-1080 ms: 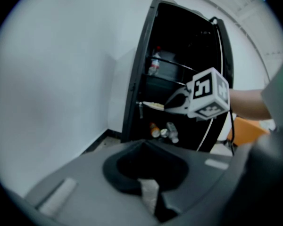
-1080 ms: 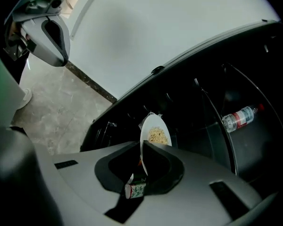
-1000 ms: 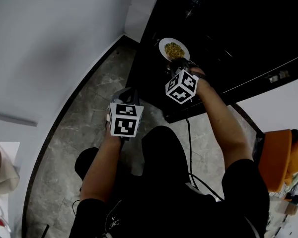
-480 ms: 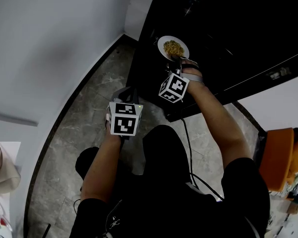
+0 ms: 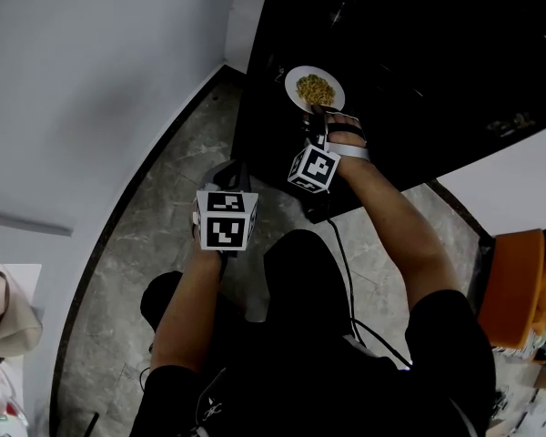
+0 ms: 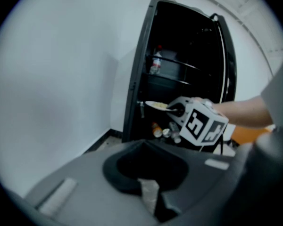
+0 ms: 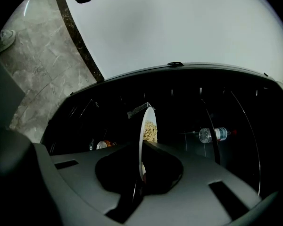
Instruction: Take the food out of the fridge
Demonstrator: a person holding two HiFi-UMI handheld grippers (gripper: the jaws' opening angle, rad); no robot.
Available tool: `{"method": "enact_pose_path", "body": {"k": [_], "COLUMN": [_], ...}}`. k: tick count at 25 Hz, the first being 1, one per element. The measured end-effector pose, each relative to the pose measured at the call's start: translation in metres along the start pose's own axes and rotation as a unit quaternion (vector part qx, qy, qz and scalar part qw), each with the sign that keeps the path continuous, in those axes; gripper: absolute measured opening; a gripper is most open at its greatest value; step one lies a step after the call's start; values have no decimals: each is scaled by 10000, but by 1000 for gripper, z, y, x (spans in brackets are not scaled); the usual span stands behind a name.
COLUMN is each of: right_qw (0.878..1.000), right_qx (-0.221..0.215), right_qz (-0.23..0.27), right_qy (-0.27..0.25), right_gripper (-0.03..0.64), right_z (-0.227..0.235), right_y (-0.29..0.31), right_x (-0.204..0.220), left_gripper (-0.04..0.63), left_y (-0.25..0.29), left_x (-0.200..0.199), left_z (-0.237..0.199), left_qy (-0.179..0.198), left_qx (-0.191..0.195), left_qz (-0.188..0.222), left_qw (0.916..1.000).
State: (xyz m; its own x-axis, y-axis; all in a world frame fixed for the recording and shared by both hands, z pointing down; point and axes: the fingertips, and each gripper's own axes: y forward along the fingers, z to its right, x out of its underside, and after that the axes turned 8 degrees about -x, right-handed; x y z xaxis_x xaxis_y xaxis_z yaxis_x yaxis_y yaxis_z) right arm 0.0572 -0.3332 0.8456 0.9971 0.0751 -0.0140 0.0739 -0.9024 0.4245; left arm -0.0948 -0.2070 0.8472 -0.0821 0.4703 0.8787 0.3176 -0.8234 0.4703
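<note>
A white plate of yellowish food [image 5: 315, 89] sits on a shelf inside the dark open fridge [image 5: 419, 44]. My right gripper [image 5: 320, 115] reaches into the fridge and its jaws are closing on the plate's near rim. In the right gripper view the plate [image 7: 148, 126] stands edge-on, with its rim clamped between the jaws of the right gripper [image 7: 141, 173]. My left gripper [image 5: 238, 167] hangs back outside the fridge over the floor, shut and holding nothing. The left gripper view shows the plate [image 6: 155, 105] with the right gripper [image 6: 174, 109] at its edge.
A water bottle [image 7: 213, 134] lies on a wire shelf deeper in the fridge. Several cans or jars [image 6: 160, 132] sit on a lower shelf. A white wall [image 5: 91, 80] is at the left, grey marble floor [image 5: 155, 235] lies below, and an orange object [image 5: 514, 285] sits at the right.
The right gripper has rolled about its own line, its marker cube swinging left, and it has settled on the plate's near rim. The left gripper has kept still.
</note>
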Motion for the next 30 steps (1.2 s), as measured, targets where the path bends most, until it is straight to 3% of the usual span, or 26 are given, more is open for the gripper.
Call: {"method": "enact_pose_path", "body": {"k": [8,13,18,25,30], "right_qw": [9982,9944,9931,9925,9902], "right_qx": [-10,-135,-212,-518,-646], "right_qz": [587,1038,1127,1035,1118], "right_qy": [74,-168,-225,-399,-537], "right_gripper": [9,9,9,9,9], "right_z": [9,8,13,53,128], "right_y": [-47,-88,-115,-166,-234], "right_x": [-10,-31,-44,-62,-75], "left_gripper": [0,0,0,0,0], "left_y": [-8,-21,-36,-78,-138], "left_x": [-13,-30,-58,-143,-235], "left_z": [1,-3,-15,-20,-20], "left_qy": [107,205,148,116,18], "left_qx": [-171,-305,-388,-180,-141], "left_qz": [144,324,497,510,493], "left_qw": [9997,9988,9979,9985,9987]}}
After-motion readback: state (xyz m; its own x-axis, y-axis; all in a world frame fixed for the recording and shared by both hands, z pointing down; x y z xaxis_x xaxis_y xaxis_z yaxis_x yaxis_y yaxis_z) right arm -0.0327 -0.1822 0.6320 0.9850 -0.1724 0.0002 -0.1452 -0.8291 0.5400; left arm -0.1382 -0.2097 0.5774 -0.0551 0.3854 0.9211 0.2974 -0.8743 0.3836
